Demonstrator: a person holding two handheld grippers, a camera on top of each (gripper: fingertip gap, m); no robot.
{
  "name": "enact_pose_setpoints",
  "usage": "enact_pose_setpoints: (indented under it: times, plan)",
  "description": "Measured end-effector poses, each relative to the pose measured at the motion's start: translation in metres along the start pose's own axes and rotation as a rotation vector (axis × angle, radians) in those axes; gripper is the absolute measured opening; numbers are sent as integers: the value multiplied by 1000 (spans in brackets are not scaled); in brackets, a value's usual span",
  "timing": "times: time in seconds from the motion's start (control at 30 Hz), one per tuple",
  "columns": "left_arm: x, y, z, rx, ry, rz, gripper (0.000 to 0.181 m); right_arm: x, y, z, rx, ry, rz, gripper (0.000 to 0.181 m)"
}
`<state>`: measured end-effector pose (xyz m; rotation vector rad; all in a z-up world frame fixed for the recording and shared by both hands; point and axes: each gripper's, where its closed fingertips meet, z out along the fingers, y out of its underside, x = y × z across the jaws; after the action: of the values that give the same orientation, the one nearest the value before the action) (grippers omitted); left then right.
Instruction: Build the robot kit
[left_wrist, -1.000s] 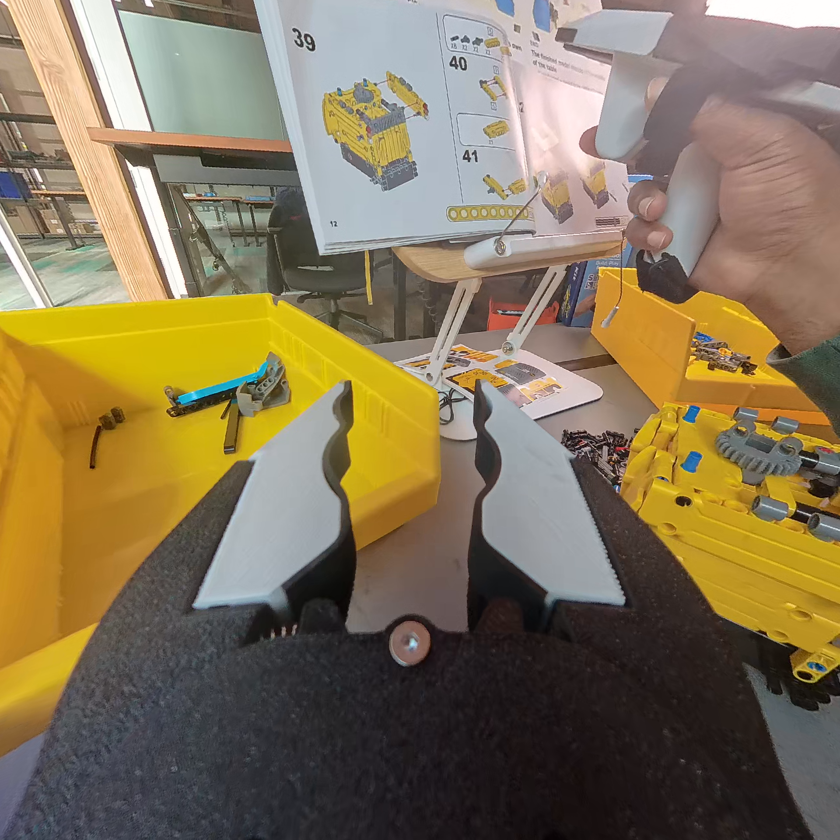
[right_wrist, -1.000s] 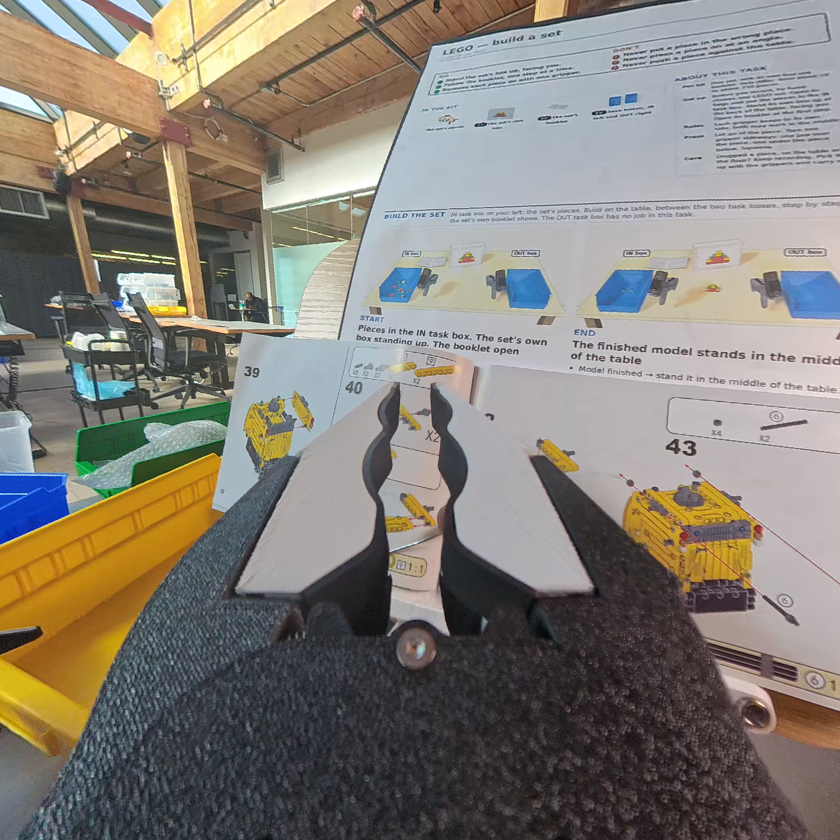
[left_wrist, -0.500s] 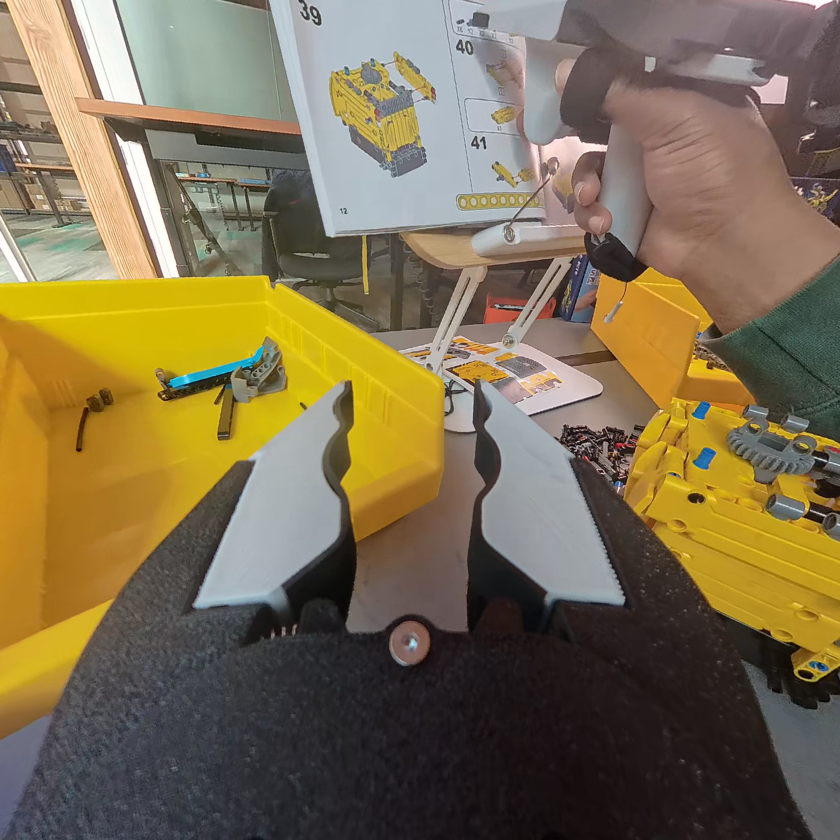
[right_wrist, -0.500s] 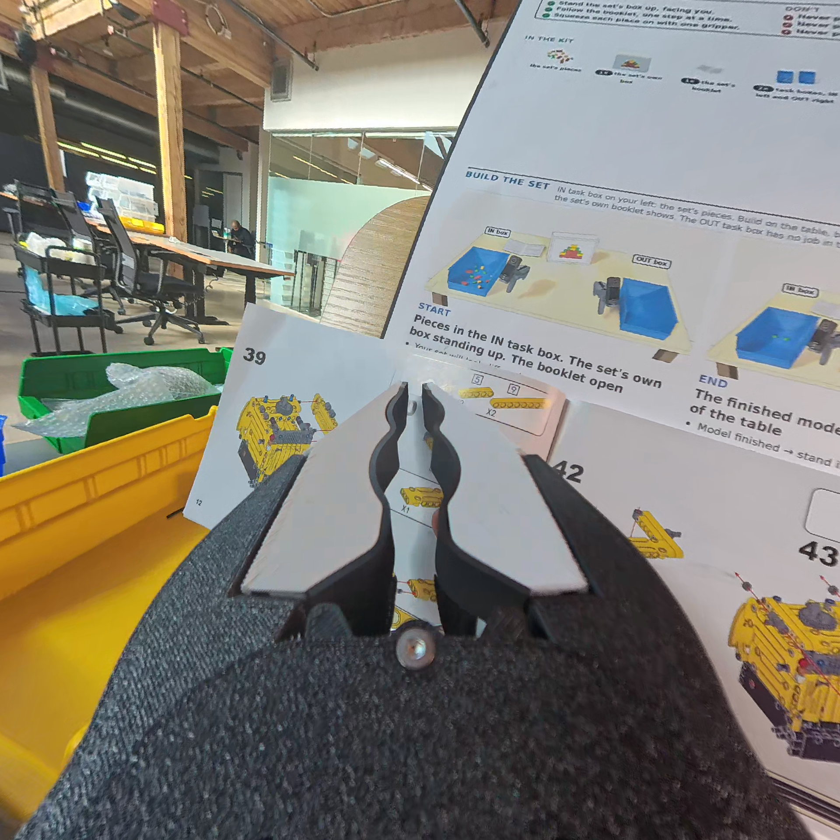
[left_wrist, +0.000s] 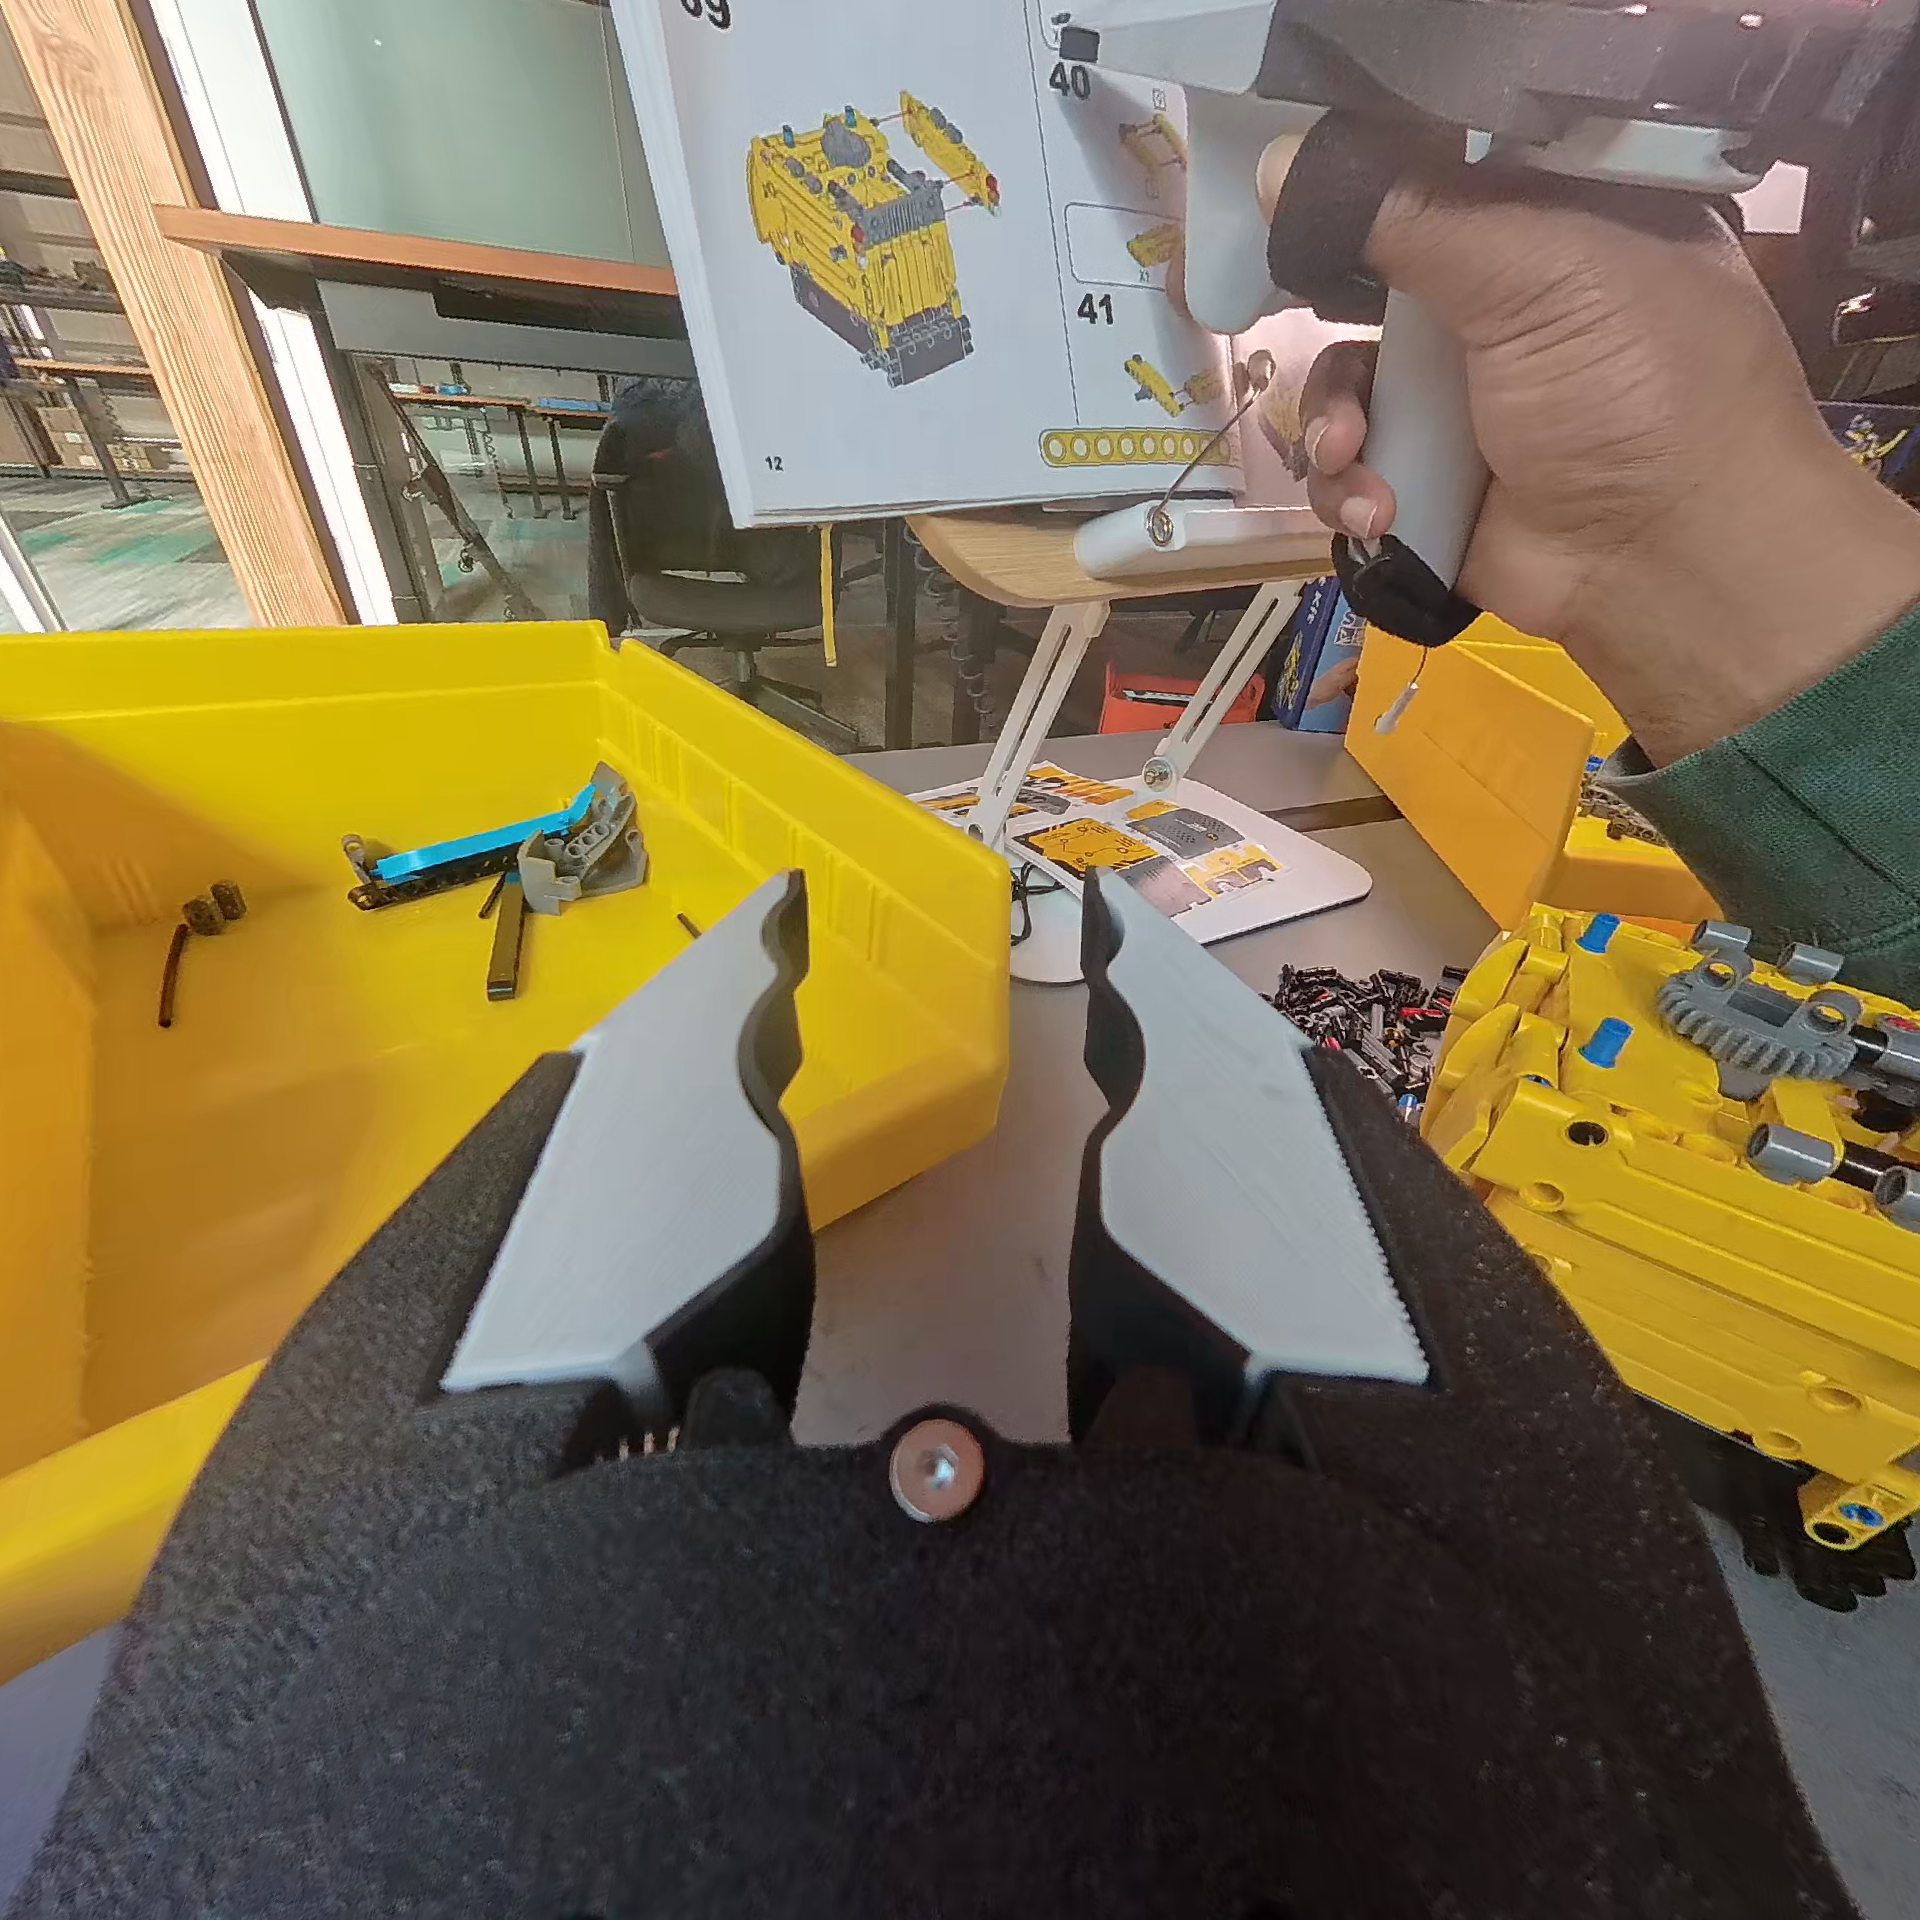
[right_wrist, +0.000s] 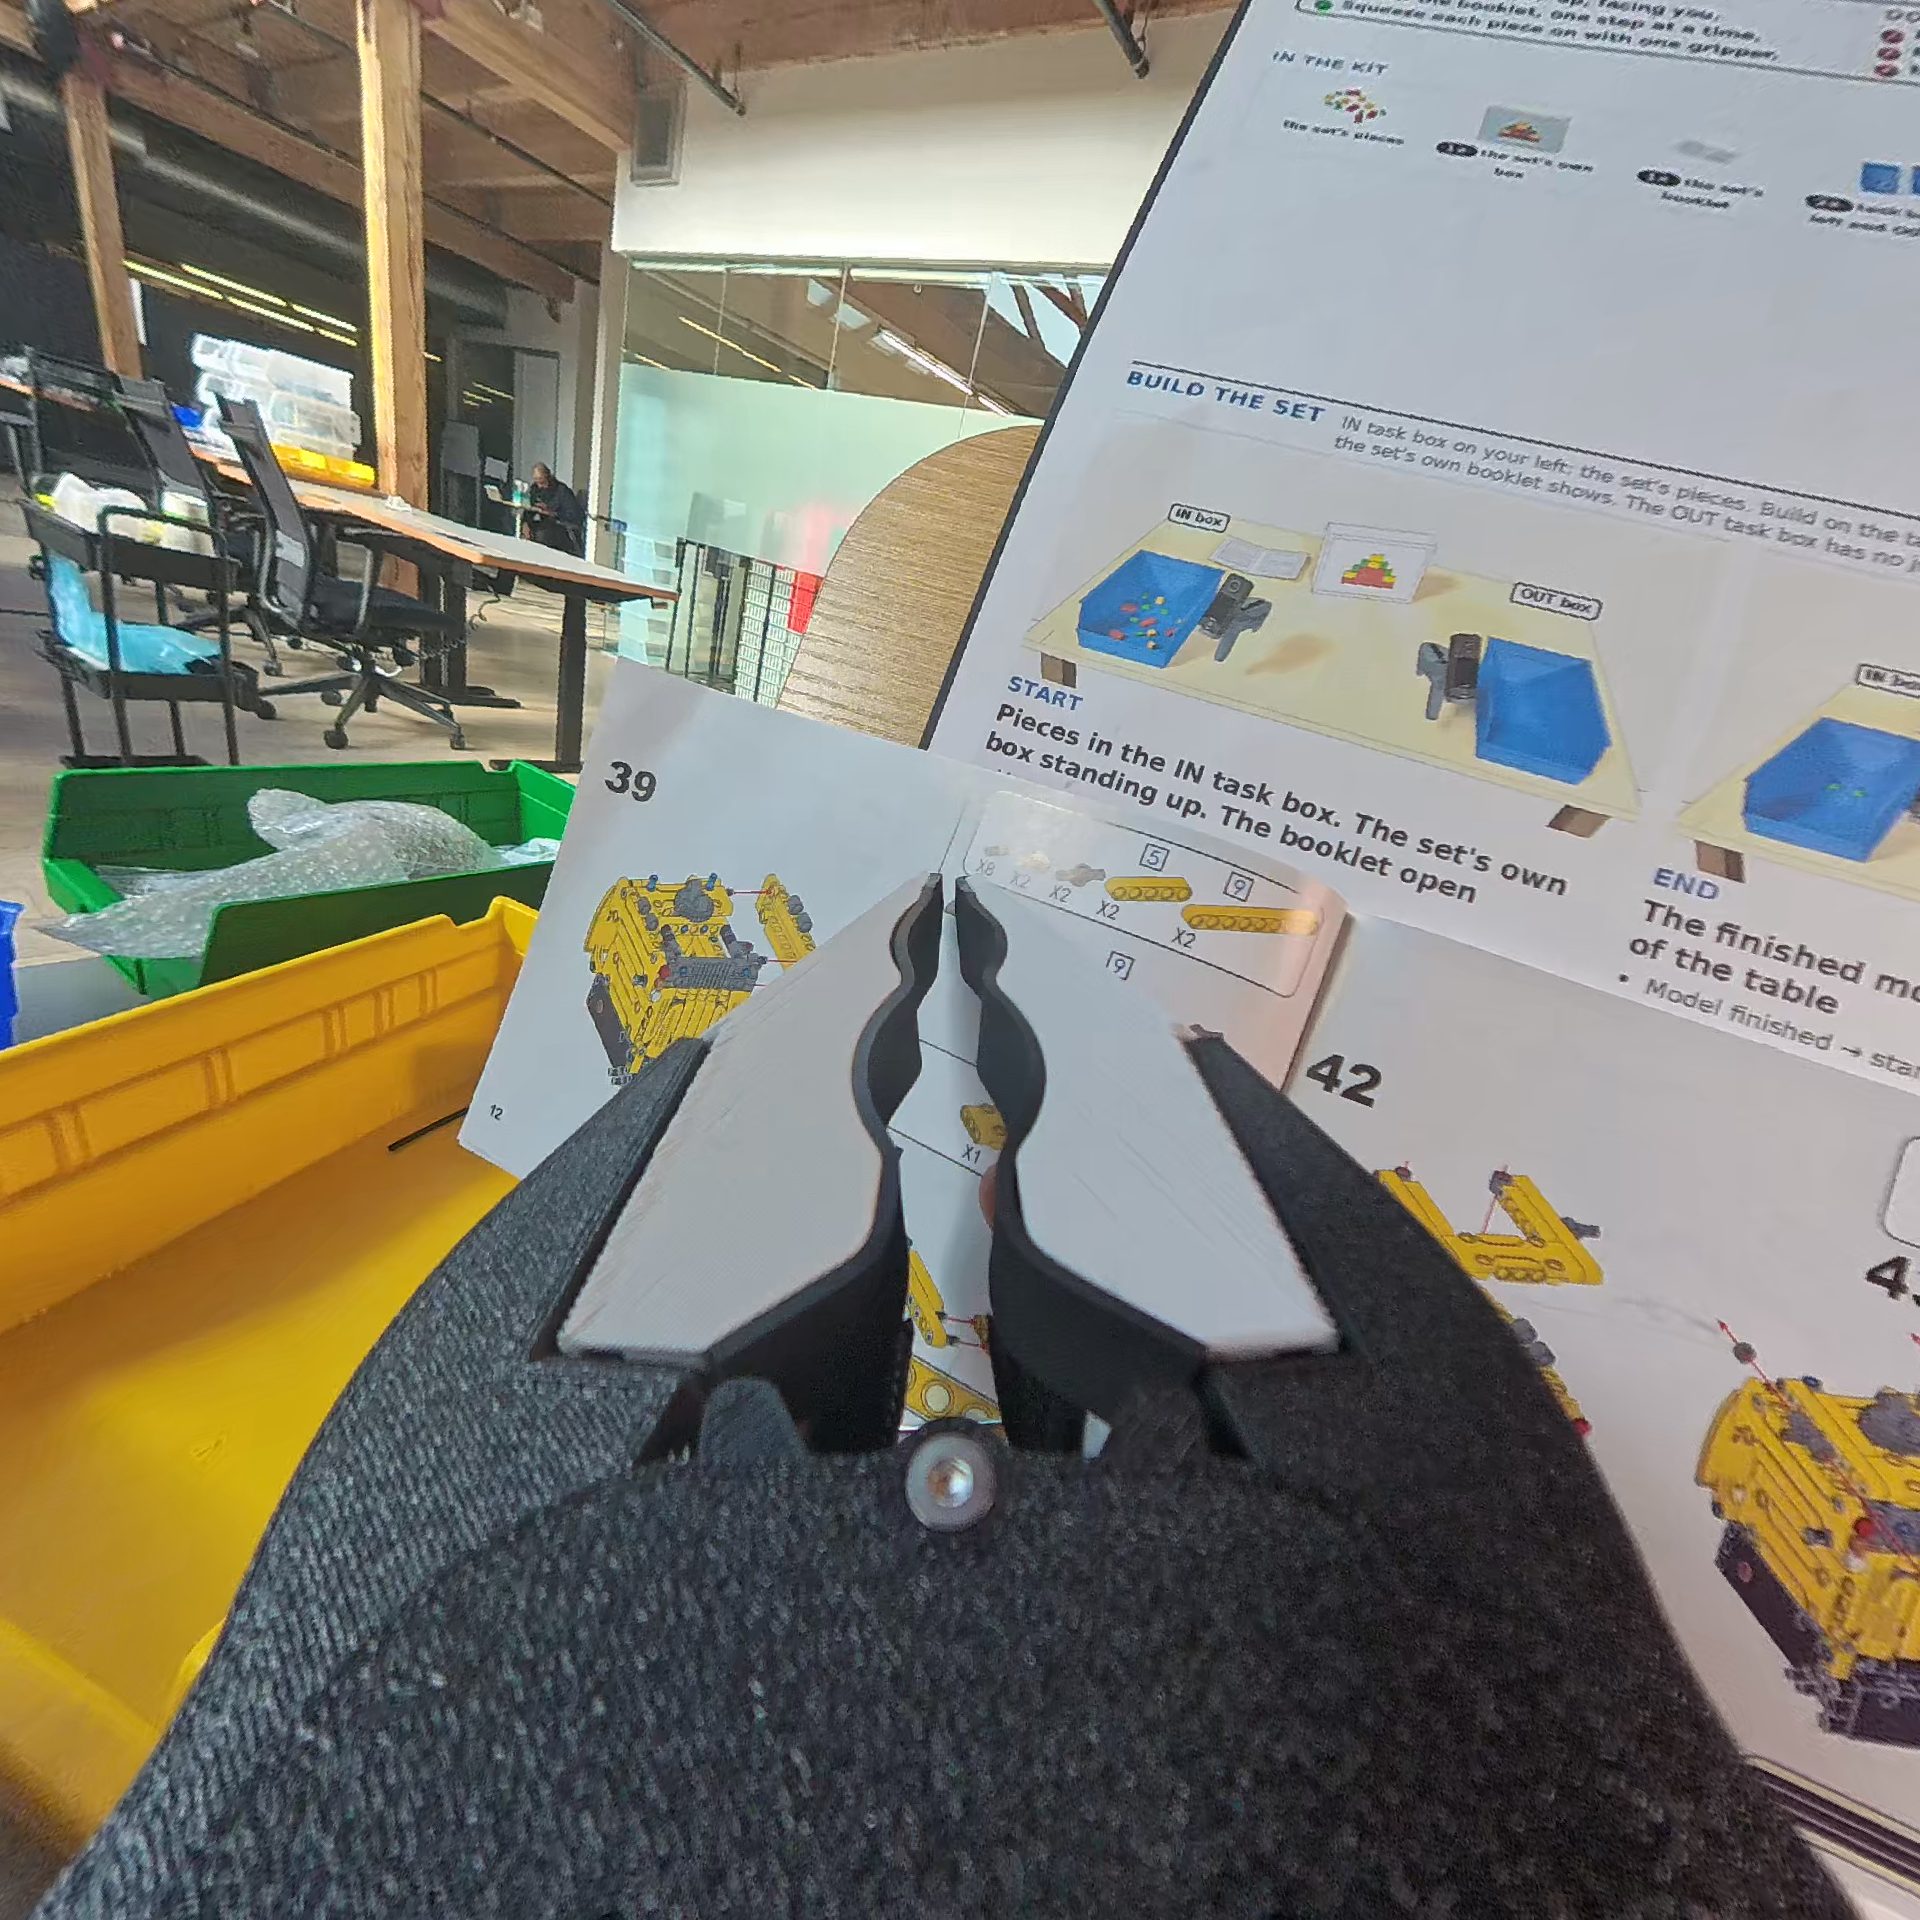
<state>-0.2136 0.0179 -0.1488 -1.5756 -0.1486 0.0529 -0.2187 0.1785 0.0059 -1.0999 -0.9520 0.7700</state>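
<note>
My left gripper (left_wrist: 940, 914) hangs spread and empty over the table (left_wrist: 935, 1247), between the yellow bin (left_wrist: 810, 727) and the yellow model (left_wrist: 1662, 1195), touching neither. My right gripper (right_wrist: 948, 894) is up at the booklet (right_wrist: 790, 810), which stands open on a white stand (left_wrist: 1039, 717) behind the bin. Its jaws are pressed almost together, with only a sliver of gap at the tips. From here I cannot tell whether a leaf is caught between them or whether they merely sit against the paper. That doubt is my main worry. If a page is pinched, any sideways pull could crease or tear it, or drag the booklet off its ledge. If the tips only press on the page, a firm push might rock the light stand back or tip it, and the big sheet (right_wrist: 1507, 312) behind could go with it. In the left view the hand (left_wrist: 1558, 395) on the right gripper hovers above the model and the black pins (left_wrist: 1351, 997) scattered beside it, so a careless drop of that wrist could knock the model or sweep pins away. The left claw sits close to the bin wall, and a nudge there could shift the bin and the few parts (left_wrist: 499, 862) inside.
</note>
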Motion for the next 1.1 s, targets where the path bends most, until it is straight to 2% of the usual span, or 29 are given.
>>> enact_pose_setpoints:
  times: [1.1]
  plan:
    - [1, 0, 0, -1, 3, 4, 52, 4, 0, -4, 3, 11, 1, 2]
